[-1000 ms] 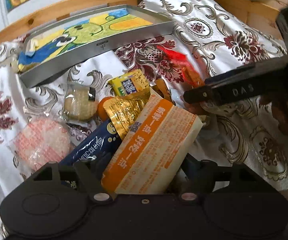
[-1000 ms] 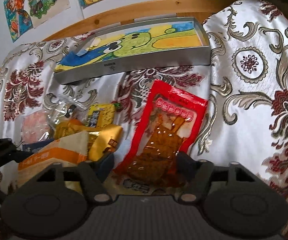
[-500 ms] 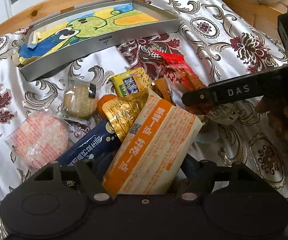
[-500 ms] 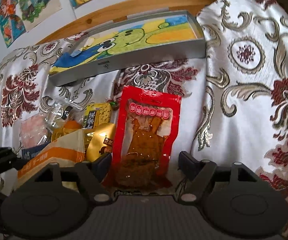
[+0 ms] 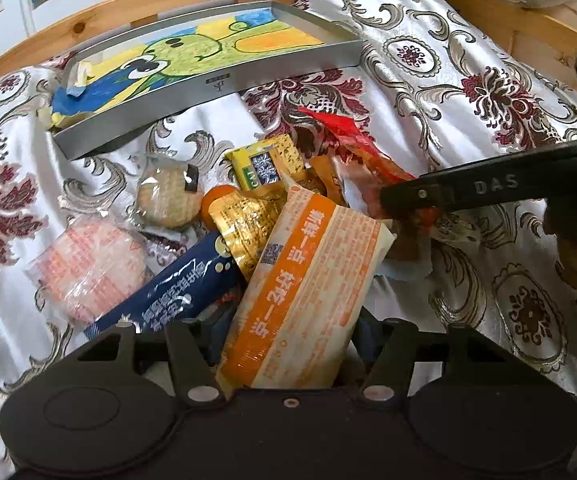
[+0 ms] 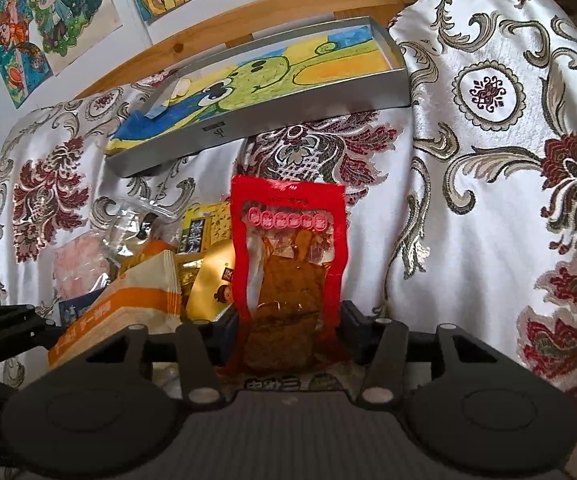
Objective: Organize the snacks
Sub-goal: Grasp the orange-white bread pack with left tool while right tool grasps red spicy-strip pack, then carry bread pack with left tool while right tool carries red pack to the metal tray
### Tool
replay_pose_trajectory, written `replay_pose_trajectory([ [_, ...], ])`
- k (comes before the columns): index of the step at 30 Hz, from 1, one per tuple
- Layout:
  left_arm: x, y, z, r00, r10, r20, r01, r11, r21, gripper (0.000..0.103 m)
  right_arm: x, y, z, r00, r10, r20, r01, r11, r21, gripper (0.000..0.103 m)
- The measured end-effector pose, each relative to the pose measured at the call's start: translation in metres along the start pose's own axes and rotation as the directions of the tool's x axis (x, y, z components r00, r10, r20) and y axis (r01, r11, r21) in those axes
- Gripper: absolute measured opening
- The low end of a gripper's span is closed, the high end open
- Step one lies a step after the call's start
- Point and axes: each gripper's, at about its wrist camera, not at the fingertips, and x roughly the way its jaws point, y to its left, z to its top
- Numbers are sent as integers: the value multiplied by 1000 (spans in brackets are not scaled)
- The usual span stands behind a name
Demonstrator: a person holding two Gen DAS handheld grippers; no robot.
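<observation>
Left wrist: left gripper (image 5: 288, 332) grips orange packet (image 5: 308, 288), right gripper (image 6: 288, 320) clamps red pouch (image 6: 288, 256); tray (image 5: 216, 84) holds no snacks, pile unsorted.

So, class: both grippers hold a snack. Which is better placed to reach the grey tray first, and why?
Probably right. The right gripper has the red packet upright, facing open cloth up to the grey tray. The left gripper holds the orange packet behind the snack pile.

Bare cloth (image 6: 468, 208) lies free right of the snack pile (image 5: 224, 216); the tray (image 5: 224, 92) blocks behind.
</observation>
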Motion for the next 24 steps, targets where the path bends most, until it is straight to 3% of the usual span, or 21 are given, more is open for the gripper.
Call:
replay_pose_trajectory([
  [5,1,-1,0,1000,7,-6,-7,1000,-8,61,-4,5,-5,1000,-4,-5,4,999,-39,57],
  [10,9,2,0,1000,-5,-12,4,999,-40,62,11,-4,-1,999,19,-29,-19,1000,-1,64],
  [18,-2,-8,-1,999,35,15,-34,999,-37,56,-5,4,-6,1000,-11,11,12,998,-62,43],
  [24,-20,-5,-2,998,51,35,-48,995,-93,51,-21,15,-8,999,-11,33,15,993,-113,42],
])
